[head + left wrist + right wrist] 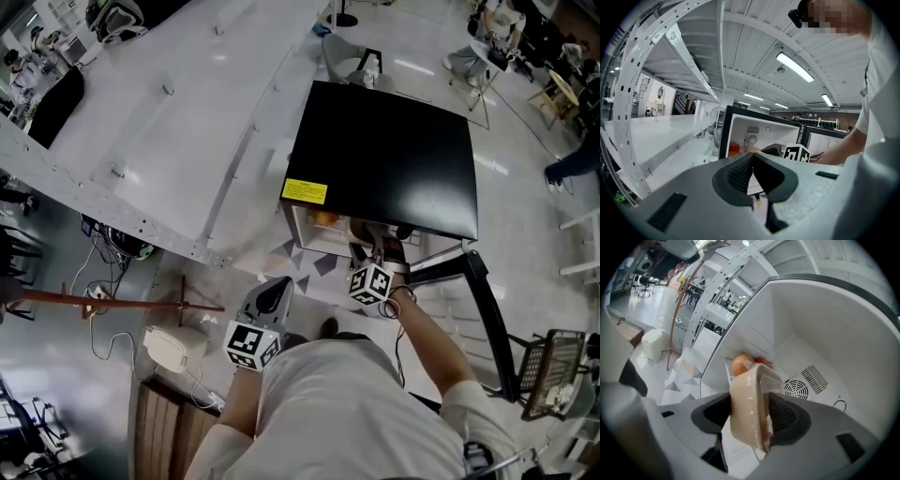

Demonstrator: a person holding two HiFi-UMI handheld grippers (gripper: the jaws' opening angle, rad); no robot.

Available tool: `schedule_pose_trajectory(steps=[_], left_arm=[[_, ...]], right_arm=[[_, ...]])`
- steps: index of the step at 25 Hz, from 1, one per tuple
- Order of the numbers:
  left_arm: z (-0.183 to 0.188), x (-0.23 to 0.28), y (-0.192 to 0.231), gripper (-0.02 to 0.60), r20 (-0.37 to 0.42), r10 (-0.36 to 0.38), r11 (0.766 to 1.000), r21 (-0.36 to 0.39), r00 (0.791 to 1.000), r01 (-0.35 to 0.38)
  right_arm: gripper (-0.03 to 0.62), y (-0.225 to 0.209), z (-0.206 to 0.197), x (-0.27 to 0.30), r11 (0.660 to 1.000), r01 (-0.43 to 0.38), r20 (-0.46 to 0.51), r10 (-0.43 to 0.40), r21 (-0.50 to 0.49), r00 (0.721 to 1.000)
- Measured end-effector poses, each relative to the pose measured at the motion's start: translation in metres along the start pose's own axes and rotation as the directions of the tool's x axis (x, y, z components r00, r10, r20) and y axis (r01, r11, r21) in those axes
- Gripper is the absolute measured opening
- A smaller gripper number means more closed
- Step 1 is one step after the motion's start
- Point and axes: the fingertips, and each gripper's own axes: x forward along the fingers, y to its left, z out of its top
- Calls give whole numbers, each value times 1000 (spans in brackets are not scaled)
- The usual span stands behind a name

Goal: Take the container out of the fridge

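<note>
A small black fridge (384, 159) stands open on the floor, its door (480, 309) swung out to the right. My right gripper (368, 251) reaches into the white interior (820, 338). In the right gripper view a beige plastic container (750, 404) stands on edge between the jaws, and my right gripper (749, 420) is shut on it. Behind it lie an orange fruit (742, 364) and something red (762, 361). My left gripper (274, 292) hangs back outside the fridge (740, 126); in the left gripper view my left gripper (753, 180) is shut and holds nothing.
A long white metal rack (169, 122) runs along the left of the fridge. On the floor sit a white appliance (171, 347) and a wooden pole stand (112, 302). A wire basket (553, 370) is at the right. A fan grille (795, 389) is on the fridge's back wall.
</note>
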Motion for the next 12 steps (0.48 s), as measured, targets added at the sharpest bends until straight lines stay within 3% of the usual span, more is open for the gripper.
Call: schedule_pose_trajectory(steps=[6,12], left_arm=[[3,-12,1,5,-4,-62,998,11,998,62],[15,-28,8,5,-3,-129,991,37,992,129]], right_arm=[[256,1,11,-20,991,-1,-8,2,135,1000],[253,6,22,-47,949,0,-12,4,315,1000]])
